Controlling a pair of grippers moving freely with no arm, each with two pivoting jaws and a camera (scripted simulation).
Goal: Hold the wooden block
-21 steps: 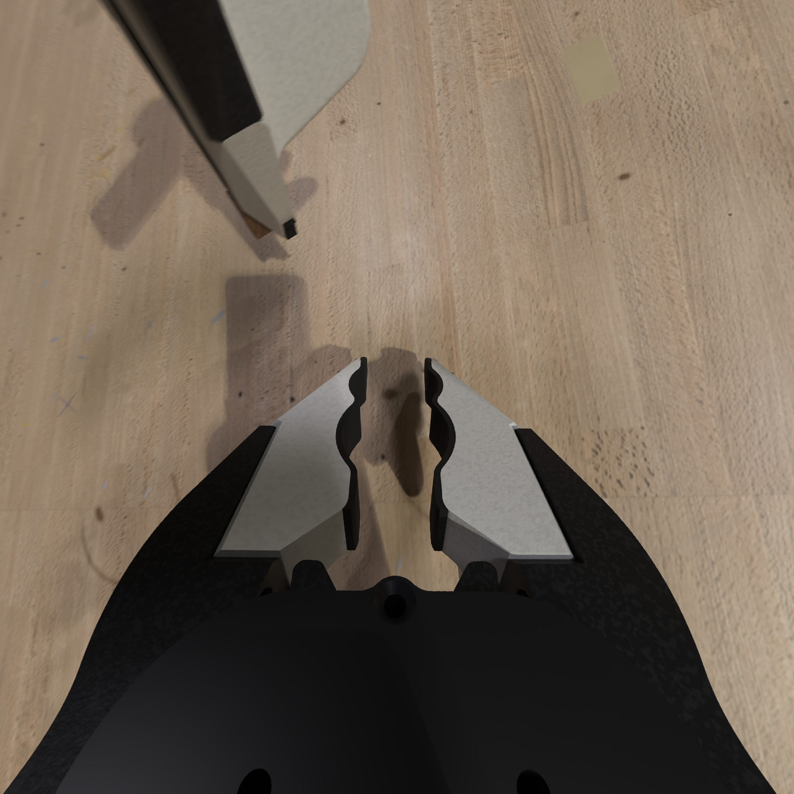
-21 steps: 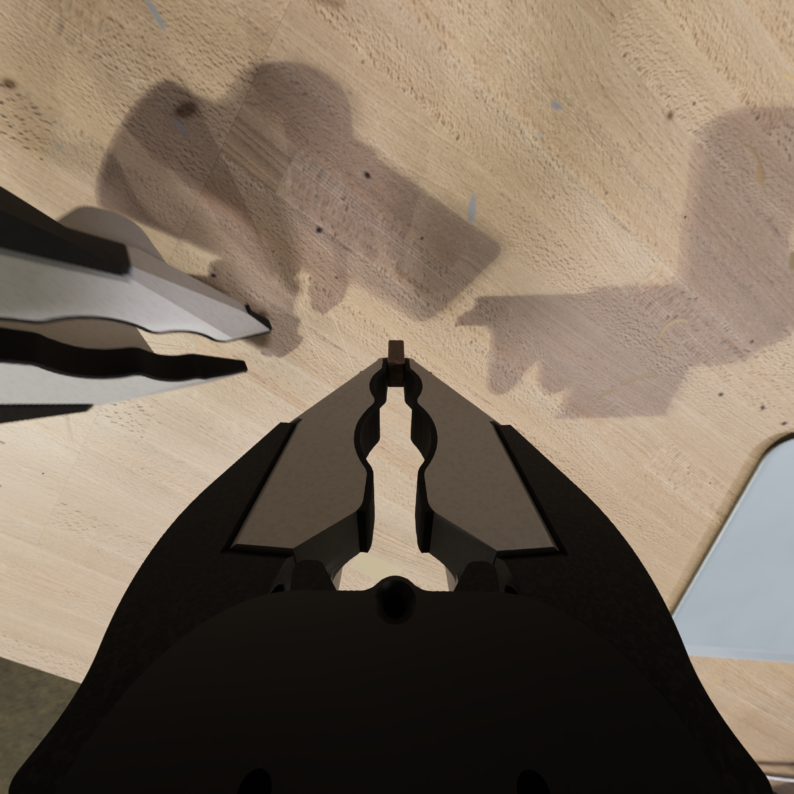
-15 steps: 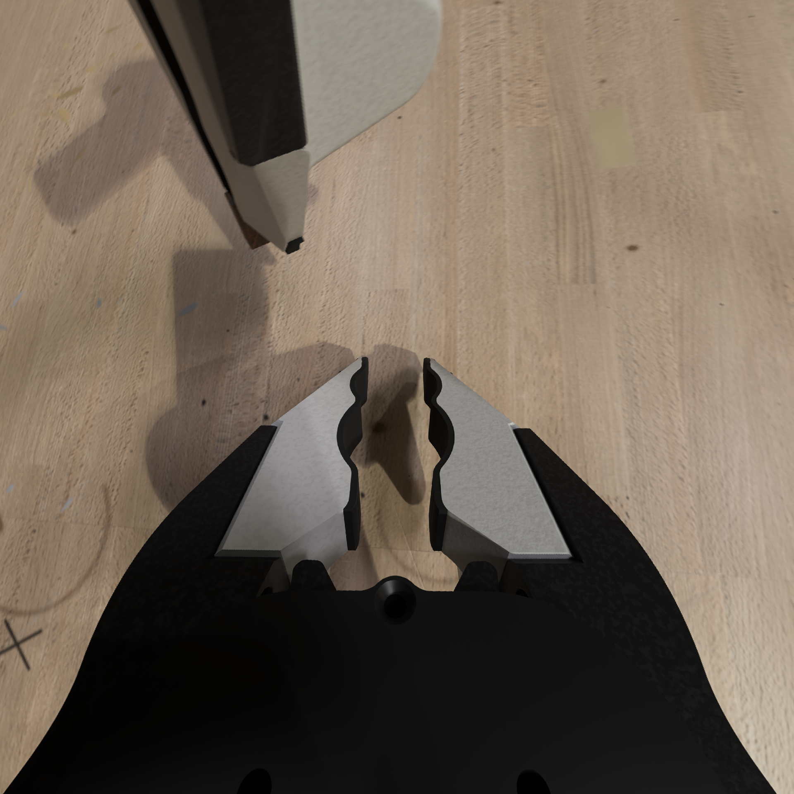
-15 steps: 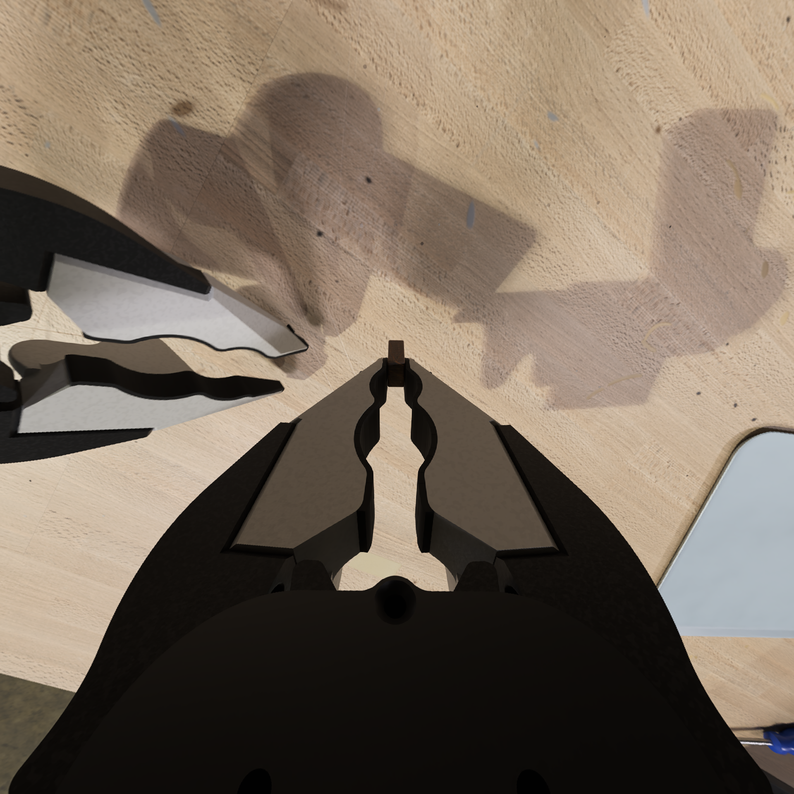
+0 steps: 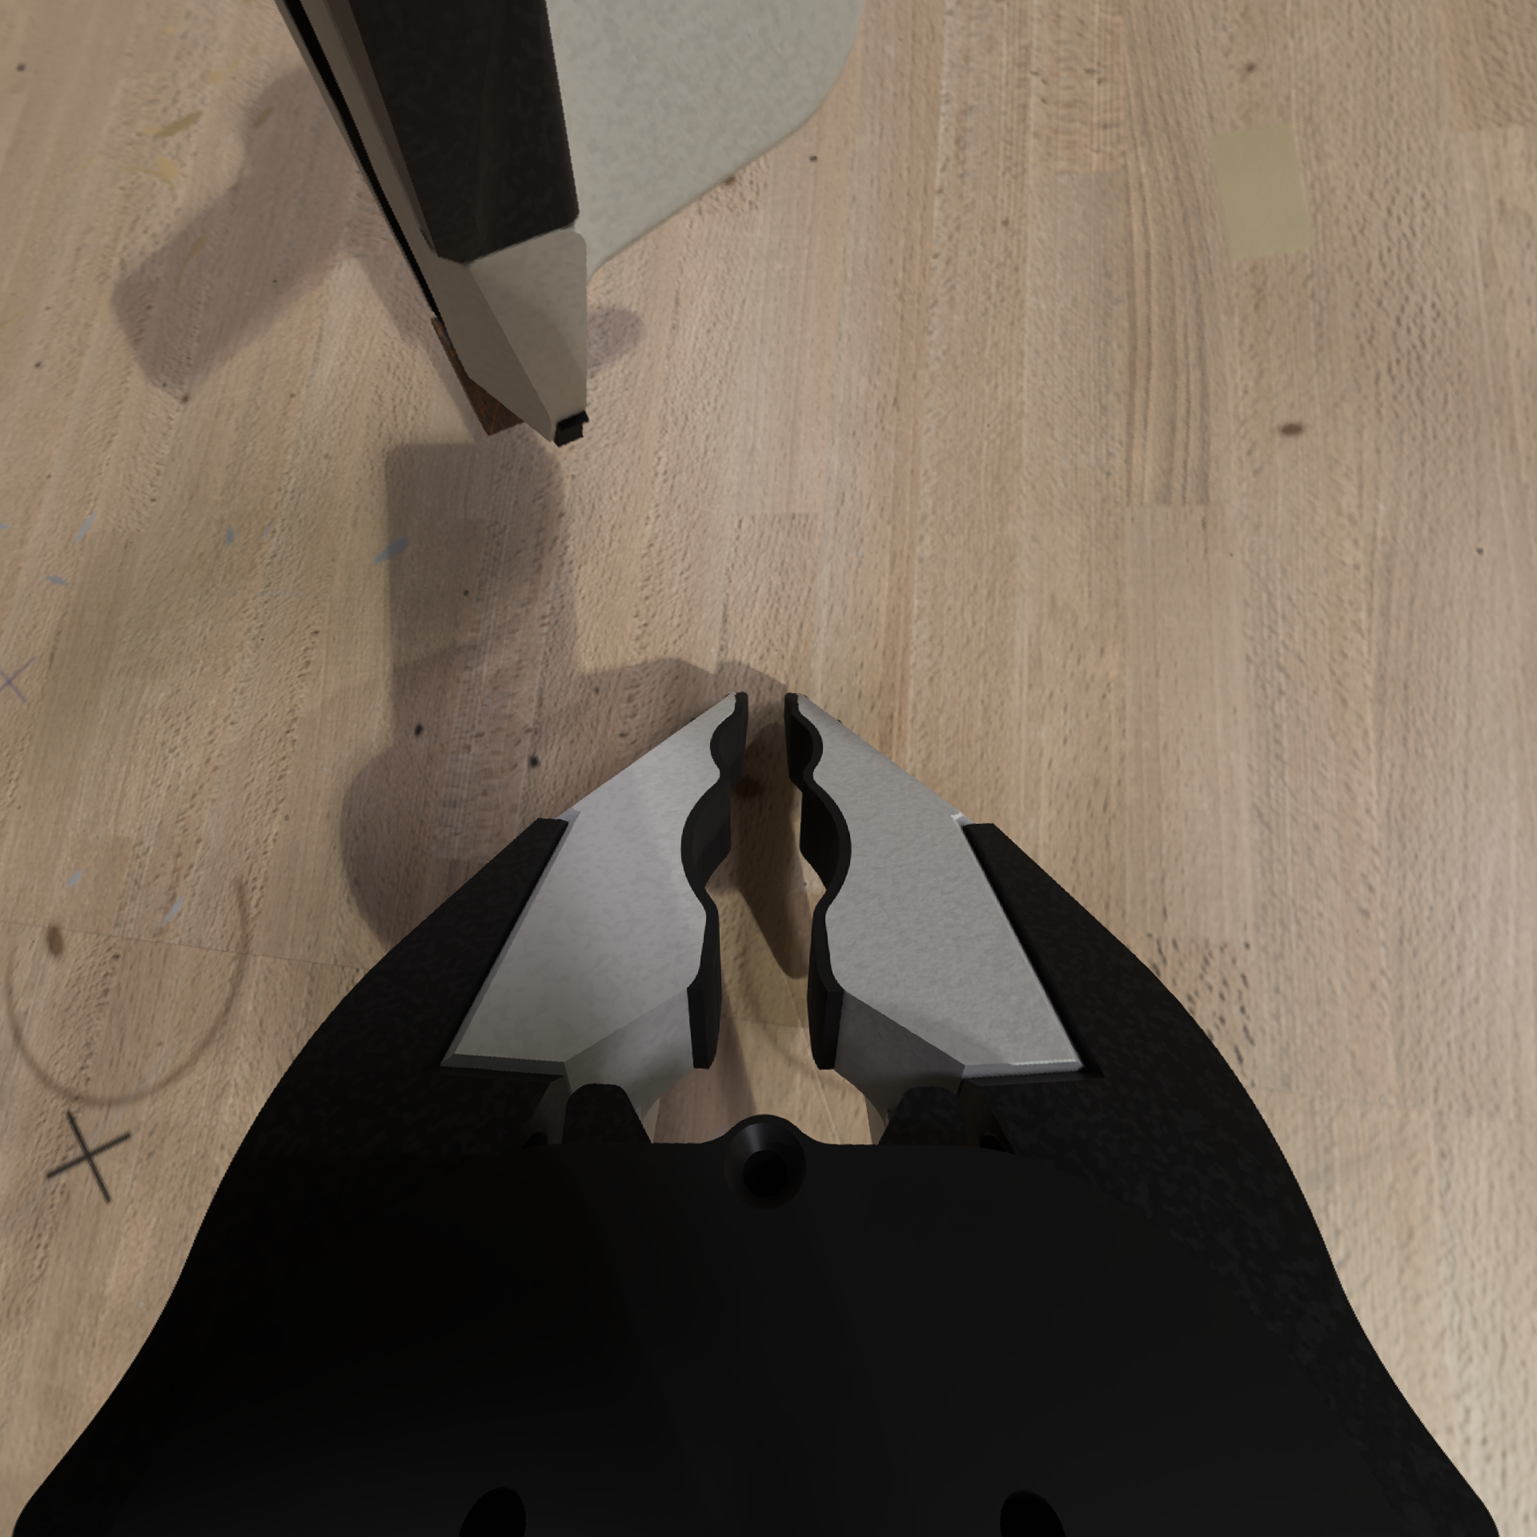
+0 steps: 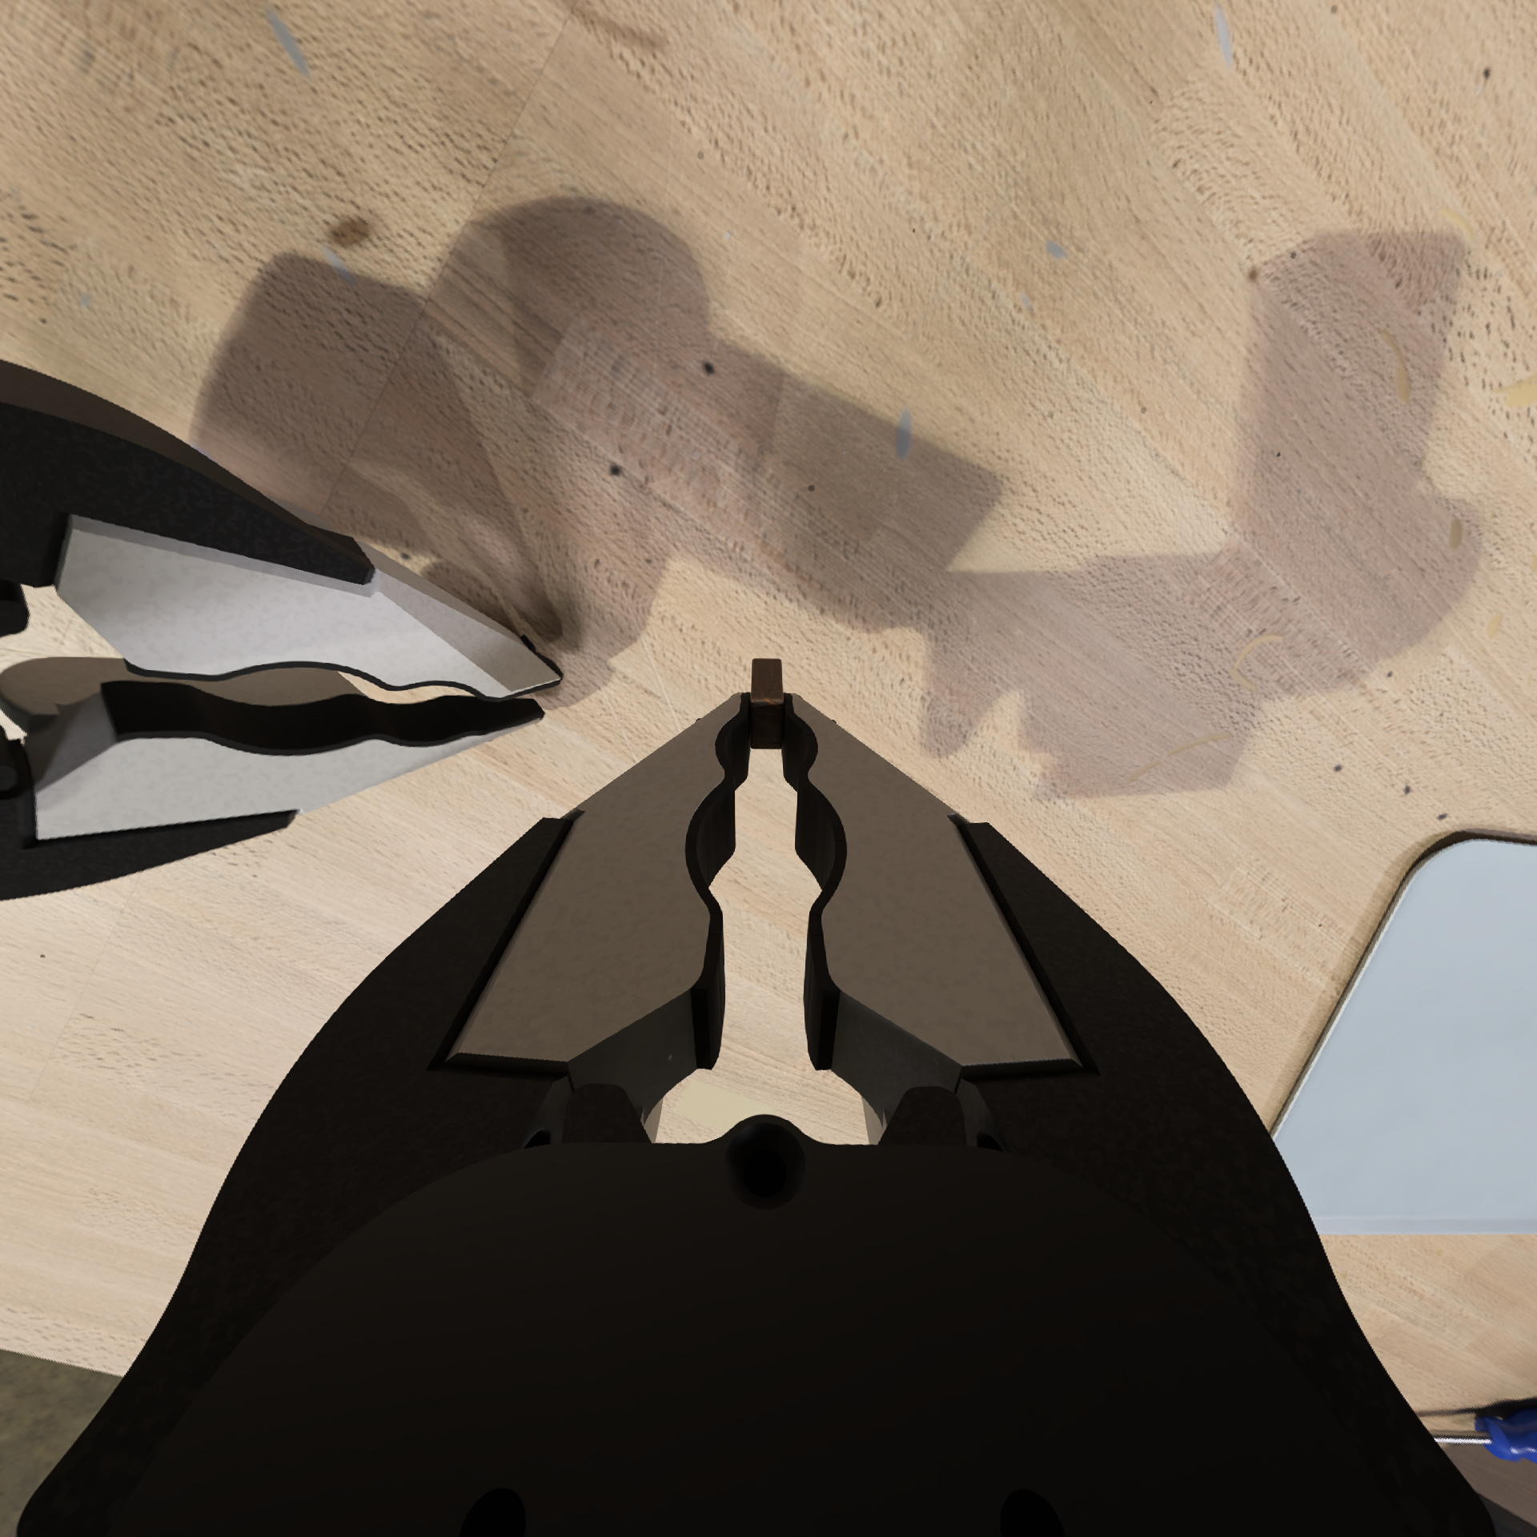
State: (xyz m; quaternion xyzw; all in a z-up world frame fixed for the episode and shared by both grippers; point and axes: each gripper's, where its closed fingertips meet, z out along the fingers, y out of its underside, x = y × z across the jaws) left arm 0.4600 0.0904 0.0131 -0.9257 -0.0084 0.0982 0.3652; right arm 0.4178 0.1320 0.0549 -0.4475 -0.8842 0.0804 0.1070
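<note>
- While my right gripper (image 6: 766, 707) pinches the wooden block (image 6: 766, 697) at its fingertips, clear above the workbench (image 6: 998, 166), it's secure.
- Left gripper (image 5: 765, 707), just beside the block, nearly closed, holding nothing, spare.

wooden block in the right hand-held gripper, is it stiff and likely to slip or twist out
The wooden block looks rigid: its edges stay straight under the pinch of the right hand-held gripper. It is probably light, being small against the fingers. Only the very fingertips clamp it, with part sticking out beyond them, so it may pivot or slip if bumped.
</note>
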